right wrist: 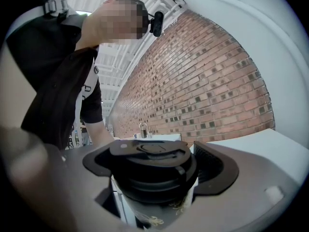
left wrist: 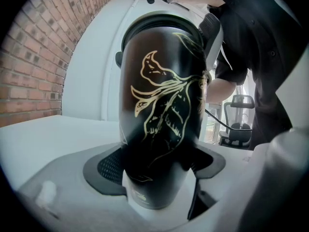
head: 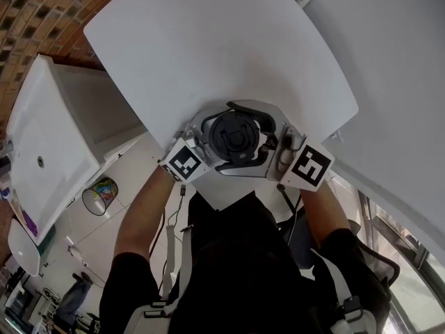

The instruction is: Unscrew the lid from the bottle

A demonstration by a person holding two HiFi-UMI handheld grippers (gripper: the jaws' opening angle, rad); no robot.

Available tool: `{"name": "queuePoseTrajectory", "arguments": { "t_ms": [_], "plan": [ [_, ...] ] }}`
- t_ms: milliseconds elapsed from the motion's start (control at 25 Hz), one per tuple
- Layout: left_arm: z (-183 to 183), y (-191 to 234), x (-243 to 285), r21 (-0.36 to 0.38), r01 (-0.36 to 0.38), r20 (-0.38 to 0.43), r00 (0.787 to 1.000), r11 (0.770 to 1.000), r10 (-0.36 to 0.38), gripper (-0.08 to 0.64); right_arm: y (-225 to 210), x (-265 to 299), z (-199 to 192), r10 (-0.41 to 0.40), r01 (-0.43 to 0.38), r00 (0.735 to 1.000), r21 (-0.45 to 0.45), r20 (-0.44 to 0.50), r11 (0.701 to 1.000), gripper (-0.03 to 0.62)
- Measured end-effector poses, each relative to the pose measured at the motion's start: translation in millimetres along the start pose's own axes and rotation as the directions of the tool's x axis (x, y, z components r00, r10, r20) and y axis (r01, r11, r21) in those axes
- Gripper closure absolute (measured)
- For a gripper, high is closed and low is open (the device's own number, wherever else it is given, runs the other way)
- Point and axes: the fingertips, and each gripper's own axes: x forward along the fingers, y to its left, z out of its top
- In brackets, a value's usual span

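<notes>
A black bottle (left wrist: 161,105) with a gold leaf drawing stands upright near the front edge of the white table (head: 208,47). My left gripper (left wrist: 157,175) is shut on its lower body, with a black pad (left wrist: 108,166) pressed against each side. The black lid (right wrist: 152,161) sits on top of the bottle, and my right gripper (right wrist: 154,170) is shut on it, pads (right wrist: 217,166) at both sides. From the head view I see the lid (head: 233,136) from above, the left gripper (head: 208,148) and the right gripper (head: 268,134) closing around it. The bottle body is hidden there.
A white cabinet (head: 49,138) stands left of the table, in front of a brick wall (head: 42,12). My own torso (head: 236,256) is close against the table's near edge. A round mirror-like object (head: 101,195) lies on the floor below left.
</notes>
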Motion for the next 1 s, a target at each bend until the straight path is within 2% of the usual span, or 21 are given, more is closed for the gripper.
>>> {"name": "queuePoseTrajectory", "arguments": {
  "t_ms": [240, 480, 720, 1000],
  "plan": [
    [-0.9, 1.5, -0.1, 0.007, -0.003, -0.006, 1.0, 1.0, 0.003, 0.167, -1.3, -2.0, 13.8, -0.004, 0.003, 0.999, 0.032, 0.044, 0.999, 0.12],
    [-0.5, 1.0, -0.4, 0.01, -0.016, -0.012, 1.0, 1.0, 0.016, 0.164, -15.0, -23.8, 49.3, -0.098, 0.091, 0.985, 0.055, 0.141, 0.994, 0.12],
    [3.7, 4.3, -9.3, -0.001, -0.073, 0.005, 0.997, 0.997, 0.073, 0.147, -22.5, -41.5, 48.0, -0.186, 0.18, 0.973, 0.055, 0.134, 0.982, 0.12],
    [-20.2, 2.0, -29.2, 0.002, -0.091, -0.071, 0.993, 0.996, 0.091, 0.148, -20.0, -49.8, 45.6, -0.25, 0.244, 0.957, 0.059, 0.144, 0.968, 0.119]
  ]
}}
